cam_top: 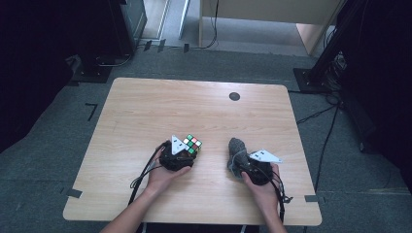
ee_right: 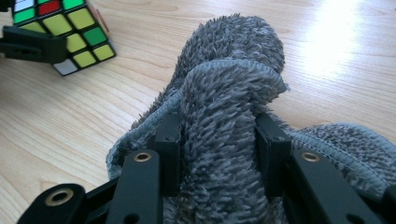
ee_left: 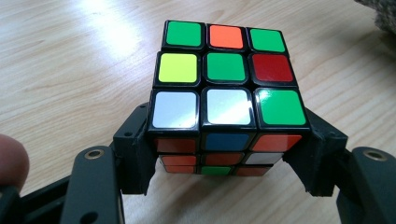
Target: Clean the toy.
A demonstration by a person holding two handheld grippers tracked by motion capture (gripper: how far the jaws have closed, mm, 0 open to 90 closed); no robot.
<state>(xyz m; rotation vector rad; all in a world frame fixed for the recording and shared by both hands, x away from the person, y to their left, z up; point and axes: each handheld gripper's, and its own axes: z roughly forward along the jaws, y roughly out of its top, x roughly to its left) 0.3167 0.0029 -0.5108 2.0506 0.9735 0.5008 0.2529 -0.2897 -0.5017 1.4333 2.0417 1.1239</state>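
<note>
Here grey cloth point(ee_right: 224, 93) bunched upright in right gripper point(ee_right: 218, 154).

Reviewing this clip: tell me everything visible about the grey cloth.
The grey cloth is a fluffy, towel-like piece with a shaggy pile and a stitched hem along its edges. It is bunched up, not spread flat: a thick fold rises between the jaws of the right gripper, which are shut on it, while the rest slumps onto the wooden table. It sits right of the puzzle cube, apart from it.
</note>
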